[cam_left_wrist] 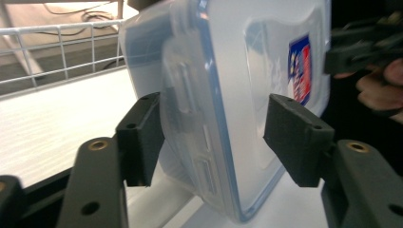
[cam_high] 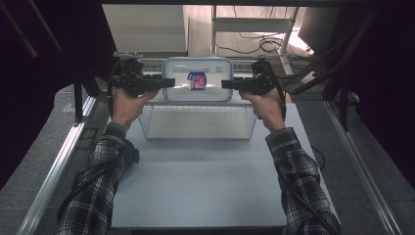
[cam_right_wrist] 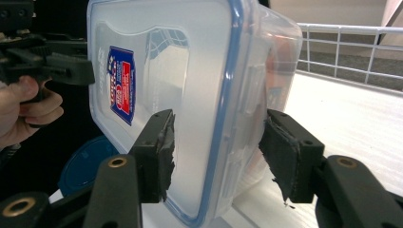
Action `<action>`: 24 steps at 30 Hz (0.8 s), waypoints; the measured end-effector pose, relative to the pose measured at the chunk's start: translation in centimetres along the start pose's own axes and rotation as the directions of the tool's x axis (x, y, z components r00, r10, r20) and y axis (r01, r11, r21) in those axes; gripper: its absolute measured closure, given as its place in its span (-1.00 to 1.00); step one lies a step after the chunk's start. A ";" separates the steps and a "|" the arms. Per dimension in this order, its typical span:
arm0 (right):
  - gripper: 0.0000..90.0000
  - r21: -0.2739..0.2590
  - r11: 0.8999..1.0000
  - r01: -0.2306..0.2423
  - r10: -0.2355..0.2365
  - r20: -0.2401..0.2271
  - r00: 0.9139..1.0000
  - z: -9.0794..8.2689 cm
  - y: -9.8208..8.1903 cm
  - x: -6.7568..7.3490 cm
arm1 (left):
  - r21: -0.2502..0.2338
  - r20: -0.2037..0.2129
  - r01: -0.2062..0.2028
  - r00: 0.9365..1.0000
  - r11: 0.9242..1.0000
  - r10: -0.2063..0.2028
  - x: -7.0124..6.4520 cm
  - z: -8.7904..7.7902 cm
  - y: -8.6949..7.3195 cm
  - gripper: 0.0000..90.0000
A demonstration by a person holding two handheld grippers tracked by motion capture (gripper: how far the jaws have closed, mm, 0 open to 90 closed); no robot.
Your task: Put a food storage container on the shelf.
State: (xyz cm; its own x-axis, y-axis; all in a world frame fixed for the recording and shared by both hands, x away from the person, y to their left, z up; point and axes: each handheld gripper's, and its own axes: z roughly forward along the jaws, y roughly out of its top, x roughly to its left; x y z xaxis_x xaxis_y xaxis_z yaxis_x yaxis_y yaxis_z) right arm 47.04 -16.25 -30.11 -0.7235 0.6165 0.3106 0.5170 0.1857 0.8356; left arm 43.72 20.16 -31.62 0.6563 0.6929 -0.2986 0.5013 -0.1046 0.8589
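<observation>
Jaws astride lidded container [cam_high: 197, 80]

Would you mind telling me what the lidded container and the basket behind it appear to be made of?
The container looks like translucent, smooth plastic: light passes through it, with a blue seal line round the lid. The basket looks like white-coated metal wire, judging by its thin grid bars.
</observation>
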 end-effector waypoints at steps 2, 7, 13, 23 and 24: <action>-0.01 -0.002 1.000 -0.003 0.003 0.002 1.000 0.1 0.0 0.0 | 0.005 -0.017 -0.016 1.000 1.000 0.016 -0.2 0.3 0.0 -0.23; -0.02 -0.001 1.000 0.012 -0.012 0.008 1.000 0.0 -0.1 0.1 | 0.029 -0.033 -0.026 0.999 0.999 0.027 -0.3 0.5 -0.1 -0.30; -0.12 0.013 1.000 0.000 0.000 0.005 1.000 0.1 -0.5 -0.2 | 0.067 -0.026 -0.027 0.999 0.997 0.028 0.3 0.9 -1.1 -0.26; -0.25 0.018 0.999 -0.035 0.035 -0.001 0.999 0.4 -0.3 -0.6 | 0.066 -0.062 -0.039 0.997 0.997 0.043 0.2 1.3 -1.1 -0.28; -0.25 0.018 0.999 -0.035 0.035 -0.001 0.999 0.4 -0.3 -0.6 | 0.066 -0.062 -0.039 0.997 0.997 0.043 0.2 1.3 -1.1 -0.28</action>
State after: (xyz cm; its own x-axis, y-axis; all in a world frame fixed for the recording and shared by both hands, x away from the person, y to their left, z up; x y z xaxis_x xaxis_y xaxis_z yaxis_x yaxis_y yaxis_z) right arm 47.49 -16.42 -30.75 -0.7054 0.6218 0.3402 0.5502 0.1779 0.8158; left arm 44.06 19.48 -33.17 0.6412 0.7305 -0.2348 0.5112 -0.1784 0.8408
